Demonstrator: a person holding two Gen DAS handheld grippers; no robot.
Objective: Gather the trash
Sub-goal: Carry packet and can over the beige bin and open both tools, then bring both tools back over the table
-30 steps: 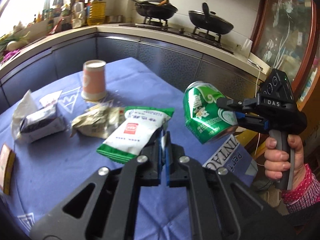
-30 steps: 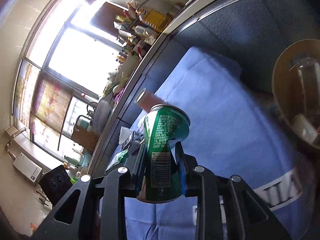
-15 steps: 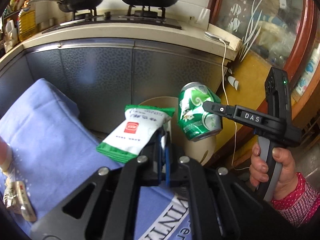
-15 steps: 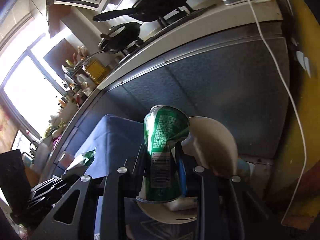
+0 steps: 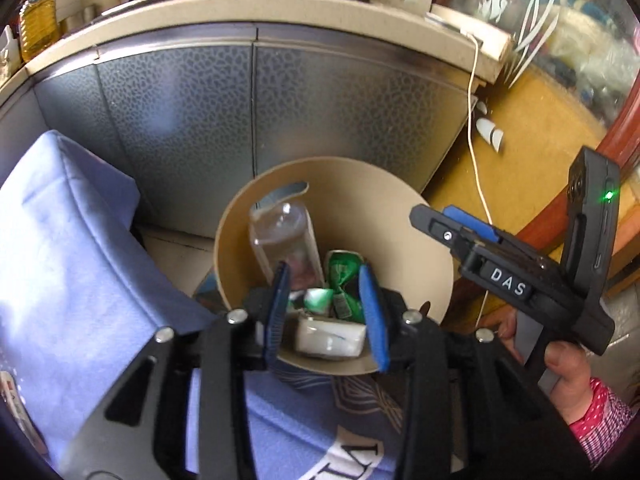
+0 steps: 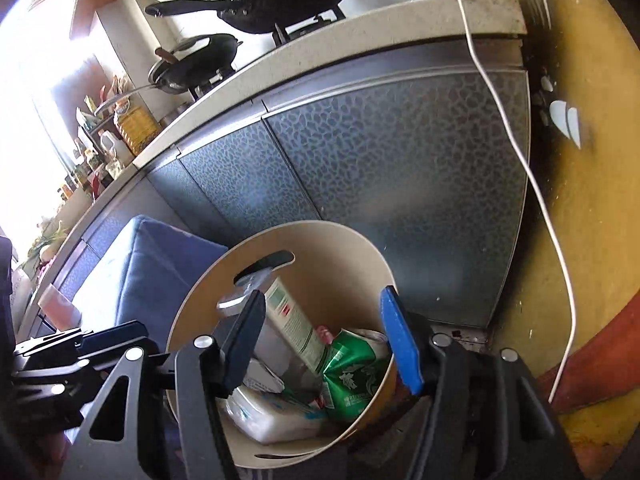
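While both hang over the bin (image 5: 400, 188), left claw (image 5: 326, 312) wide, right claw (image 6: 324, 344) wide, empty.

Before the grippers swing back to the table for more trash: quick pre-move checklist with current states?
1. Left gripper open and holding nothing: ok.
2. Right gripper open and holding nothing: ok.
3. Crushed green drink can lying inside the round beige waste bin: ok.
4. Green-and-white snack packet inside the bin: ok, partly hidden behind the left fingers.
5. Nothing hanging over the bin rim: ok in both views.
6. Trash left on the blue tablecloth: cannot tell, the table is mostly out of view.
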